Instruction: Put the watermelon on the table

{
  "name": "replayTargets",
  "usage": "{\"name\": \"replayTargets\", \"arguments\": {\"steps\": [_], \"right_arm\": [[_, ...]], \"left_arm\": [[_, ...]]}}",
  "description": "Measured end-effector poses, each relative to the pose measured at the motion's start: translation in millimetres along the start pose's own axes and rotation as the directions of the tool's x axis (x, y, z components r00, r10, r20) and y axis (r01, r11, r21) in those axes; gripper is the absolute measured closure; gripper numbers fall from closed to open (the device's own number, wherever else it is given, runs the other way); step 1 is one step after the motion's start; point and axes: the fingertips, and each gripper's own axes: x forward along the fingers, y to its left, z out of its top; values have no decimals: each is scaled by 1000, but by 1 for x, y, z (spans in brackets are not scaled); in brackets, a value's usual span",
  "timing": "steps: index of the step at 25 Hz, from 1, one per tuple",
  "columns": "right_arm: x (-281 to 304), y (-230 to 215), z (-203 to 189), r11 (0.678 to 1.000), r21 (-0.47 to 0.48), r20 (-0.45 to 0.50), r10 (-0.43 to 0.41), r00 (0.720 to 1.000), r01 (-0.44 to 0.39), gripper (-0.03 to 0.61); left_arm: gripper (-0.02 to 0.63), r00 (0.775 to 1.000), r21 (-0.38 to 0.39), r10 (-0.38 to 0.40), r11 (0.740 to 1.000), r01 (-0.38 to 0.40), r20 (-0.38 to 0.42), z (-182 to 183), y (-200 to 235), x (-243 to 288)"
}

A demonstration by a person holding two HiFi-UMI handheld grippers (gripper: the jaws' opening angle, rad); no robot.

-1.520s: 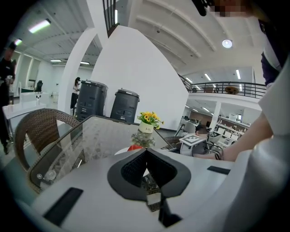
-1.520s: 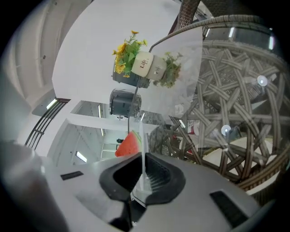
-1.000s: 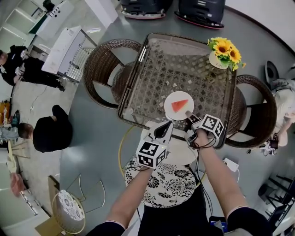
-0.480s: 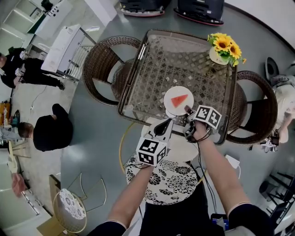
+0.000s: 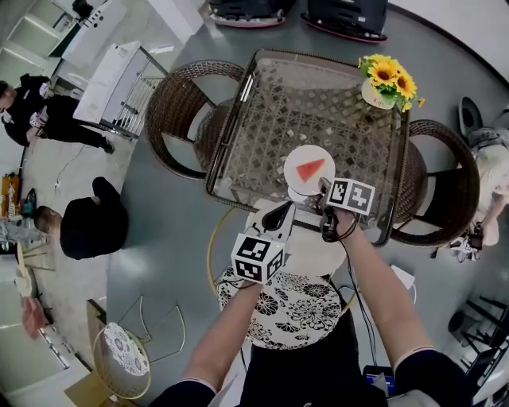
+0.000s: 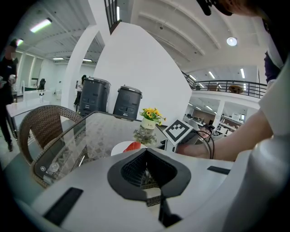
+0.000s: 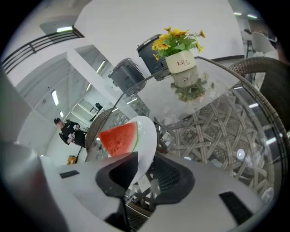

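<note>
A red watermelon wedge (image 5: 310, 169) lies on a white plate (image 5: 296, 161) that rests on the glass-topped wicker table (image 5: 262, 135), near its front edge. My right gripper (image 5: 323, 192) is at the plate's near rim. In the right gripper view the rim of the plate (image 7: 147, 140) runs between the jaws of the right gripper (image 7: 145, 176), with the wedge (image 7: 118, 138) just beyond. These jaws have just been opening and a gap shows at the pads. My left gripper (image 5: 280, 216) hovers left of the plate, shut and empty, and points at the plate (image 6: 118, 147).
A pot of sunflowers (image 5: 387, 86) stands at the table's far right corner. Wicker chairs (image 5: 179, 119) (image 5: 441, 191) flank the table. A round white stool top (image 5: 310, 248) is below my grippers. Two dark bins (image 5: 346, 16) stand behind the table. People (image 5: 87, 226) are at the left.
The right gripper has rolled at the plate's near rim, so its marker cube now faces up more squarely. The plate with the wedge stays on the glass. The left gripper has hardly shifted.
</note>
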Motion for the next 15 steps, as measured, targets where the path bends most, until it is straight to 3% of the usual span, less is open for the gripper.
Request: {"name": "replayTargets", "arguments": {"steps": [8,15], "right_arm": [[0,-1,-1,973,-206,-22,-109,994,102,449],[-10,3,8,952,-285,28,-109,994,113,449]], "left_arm": [[609,1000,6,-7,1000,7,2,4,-4,0],[609,1000,8,-6,1000,6,5,7,-3,-2]]}}
